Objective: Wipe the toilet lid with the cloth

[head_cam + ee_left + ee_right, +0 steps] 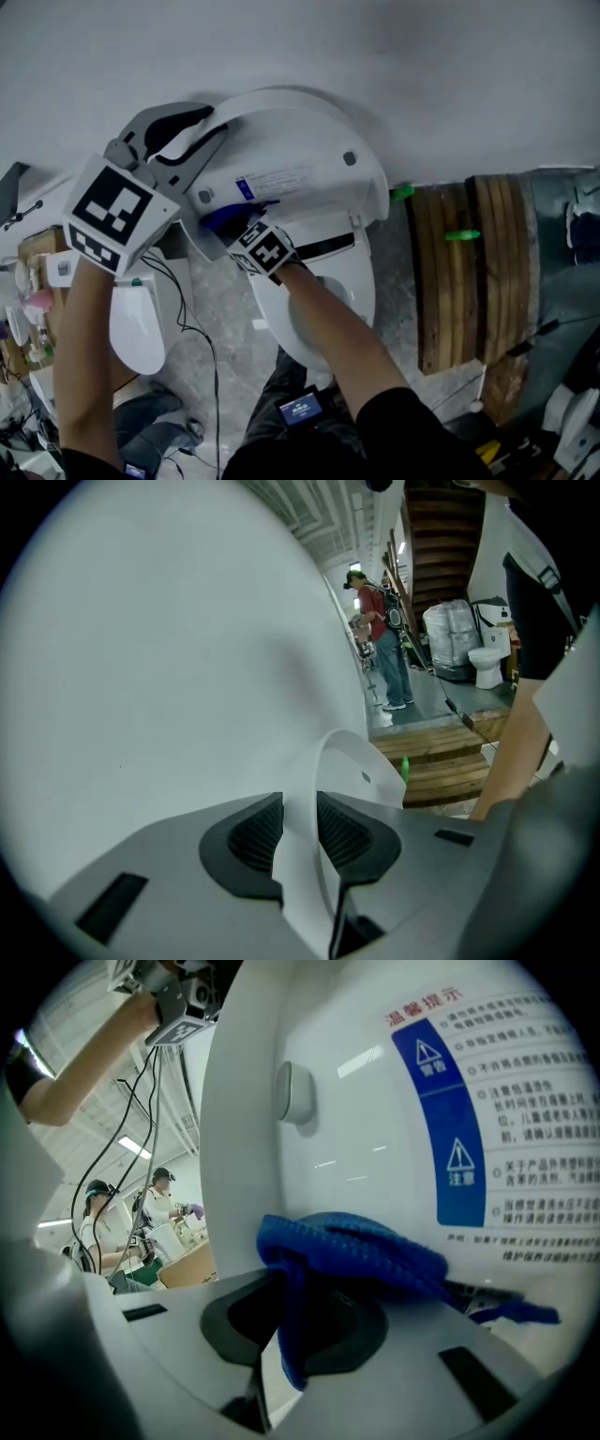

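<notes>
Closest to the lens, a bare forearm [328, 328] runs up to the right gripper [225, 223], with its black-and-white marker cube [263, 249] just behind the jaws. Those jaws are pinched on the cloth [361, 1252], a blue bundle of coarse, ribbed knit. It bulges over the black pads, and one fold hangs down through the narrow gap between them. The bundle lies against the glossy white inner face of the toilet lid [300, 141], just beside a blue-and-white printed label [455, 1138] and below a small oval bumper [292, 1093]. The lid stands raised, a smooth rounded shell with its back close to the pale matte wall [394, 47]. The left gripper [300, 834], grey plastic with ribbed black pads, is clamped on the lid's thin curved rim, at the upper left edge in the head view. To the right of the cloth, the inner face is open as far as the far rim. Below the lid, the white seat [352, 277] shows beside the forearm. A slatted wooden pallet [469, 281] lies to the right on the mottled grey floor [398, 281], with a strip of floor between it and the toilet. To the left are thin black cables [187, 319] and a white oval fixture [139, 328].
</notes>
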A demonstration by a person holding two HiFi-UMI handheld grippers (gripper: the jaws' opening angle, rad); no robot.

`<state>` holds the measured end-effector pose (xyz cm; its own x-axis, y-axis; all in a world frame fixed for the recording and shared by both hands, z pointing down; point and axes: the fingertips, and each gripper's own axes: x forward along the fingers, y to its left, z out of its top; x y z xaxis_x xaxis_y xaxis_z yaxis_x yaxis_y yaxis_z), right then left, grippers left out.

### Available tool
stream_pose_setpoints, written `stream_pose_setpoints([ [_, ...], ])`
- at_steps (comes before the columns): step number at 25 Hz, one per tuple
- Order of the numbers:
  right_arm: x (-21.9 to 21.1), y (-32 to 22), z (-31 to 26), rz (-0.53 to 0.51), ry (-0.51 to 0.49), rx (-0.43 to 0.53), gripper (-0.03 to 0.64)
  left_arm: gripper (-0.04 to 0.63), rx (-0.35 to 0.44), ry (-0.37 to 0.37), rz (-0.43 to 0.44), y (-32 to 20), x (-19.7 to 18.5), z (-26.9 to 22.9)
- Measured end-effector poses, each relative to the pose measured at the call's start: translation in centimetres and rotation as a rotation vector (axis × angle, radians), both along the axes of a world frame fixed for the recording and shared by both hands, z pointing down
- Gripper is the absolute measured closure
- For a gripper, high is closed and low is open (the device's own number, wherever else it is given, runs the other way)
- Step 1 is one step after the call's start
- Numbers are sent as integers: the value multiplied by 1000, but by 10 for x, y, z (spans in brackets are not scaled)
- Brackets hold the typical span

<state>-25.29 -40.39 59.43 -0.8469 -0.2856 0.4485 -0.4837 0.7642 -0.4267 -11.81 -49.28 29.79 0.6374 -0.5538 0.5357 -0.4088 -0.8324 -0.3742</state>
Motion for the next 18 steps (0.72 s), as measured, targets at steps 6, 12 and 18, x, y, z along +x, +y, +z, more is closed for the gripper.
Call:
stream_pose_setpoints([
  [6, 14, 13, 38, -9, 70, -48, 562, 491, 13, 9, -1, 4, -1, -2],
  [12, 42, 15, 71, 34, 110, -117, 562, 492, 25, 14, -5, 3, 1, -2],
  [18, 91, 12, 90, 127, 161, -164, 561, 492, 35, -1, -8, 5, 0, -4],
])
